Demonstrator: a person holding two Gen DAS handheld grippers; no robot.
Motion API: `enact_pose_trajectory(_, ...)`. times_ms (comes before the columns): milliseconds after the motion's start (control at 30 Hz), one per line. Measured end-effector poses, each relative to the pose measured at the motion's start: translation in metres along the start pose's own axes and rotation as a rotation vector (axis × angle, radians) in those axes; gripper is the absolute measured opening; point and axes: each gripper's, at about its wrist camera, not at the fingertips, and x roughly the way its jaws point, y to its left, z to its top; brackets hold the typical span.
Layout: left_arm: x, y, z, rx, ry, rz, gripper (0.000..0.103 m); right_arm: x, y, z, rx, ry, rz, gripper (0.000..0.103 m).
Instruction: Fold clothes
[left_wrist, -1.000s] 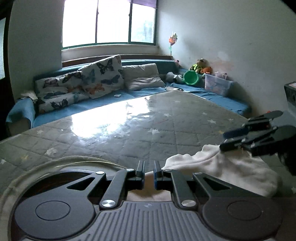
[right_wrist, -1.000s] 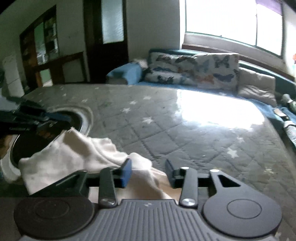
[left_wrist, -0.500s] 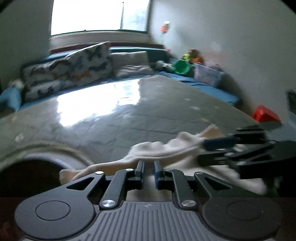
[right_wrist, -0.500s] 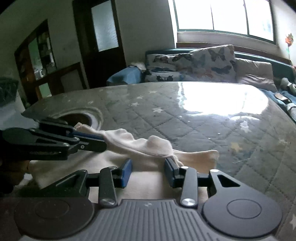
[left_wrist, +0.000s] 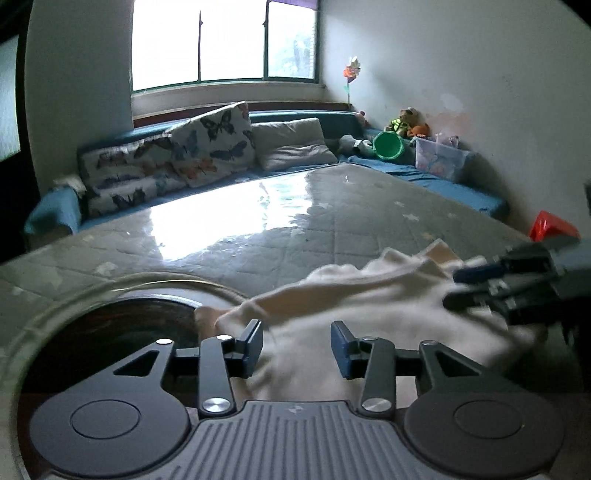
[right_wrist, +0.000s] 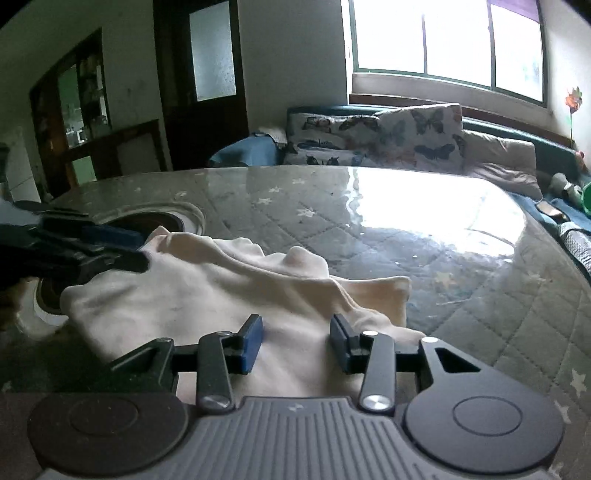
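A cream garment lies crumpled on the quilted grey table cover, one edge hanging over a round opening. My left gripper hovers over its near-left part. Its jaws are opening, with cloth lying below and between them, and the pads do not press on it. In the right wrist view the garment spreads leftward to the left gripper. My right gripper stands over the garment's right end with its jaws apart and nothing pinched. In the left wrist view the right gripper shows at the far right.
A blue sofa with butterfly cushions runs along the far side under the window. A green bucket, a clear plastic box and soft toys sit at the back right. A red object is by the right wall.
The left jaws, pinched shut on the cloth before, have parted and let it go. The garment has sunk and spread out on the table. The right jaws keep the same gap.
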Motion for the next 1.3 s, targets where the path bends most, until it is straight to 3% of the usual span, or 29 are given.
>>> enact_pose_trajectory(100, -0.012, -0.010, -0.007, 0.022, -0.012, -0.006, 0.044, -0.010, 0.008, 0.006, -0.007, -0.034, 0.003, 0.043)
enact_pose_trajectory(200, -0.019, -0.023, -0.014, 0.053, -0.026, -0.022, 0.044, -0.019, 0.029, 0.005, -0.053, -0.050, 0.053, 0.054)
enact_pose_trajectory(300, -0.017, -0.035, -0.021, 0.082, -0.018, -0.028, 0.044, -0.014, 0.048, -0.003, -0.108, -0.026, 0.079, 0.054)
enact_pose_trajectory(400, -0.010, -0.038, -0.029, 0.084, 0.017, -0.020, 0.044, -0.007, 0.060, -0.013, -0.162, -0.013, 0.048, 0.055)
enact_pose_trajectory(633, -0.015, -0.038, -0.030, 0.075, 0.006, -0.015, 0.045, -0.031, 0.056, -0.018, -0.165, -0.030, 0.037, 0.056)
enact_pose_trajectory(867, -0.018, -0.055, -0.013, 0.082, -0.050, -0.105, 0.045, -0.038, 0.049, -0.030, -0.131, -0.020, 0.025, 0.056)
enact_pose_trajectory(1033, -0.001, -0.064, -0.015, 0.103, -0.009, -0.142, 0.045, -0.042, 0.037, -0.039, -0.092, 0.005, 0.027, 0.056)
enact_pose_trajectory(1133, 0.008, -0.063, -0.020, 0.092, 0.021, -0.143, 0.046, -0.047, 0.035, -0.034, -0.083, -0.001, 0.046, 0.056)
enact_pose_trajectory(1300, 0.002, -0.052, -0.009, 0.057, -0.020, -0.136, 0.049, -0.047, 0.019, -0.011, -0.045, -0.049, 0.026, 0.057)
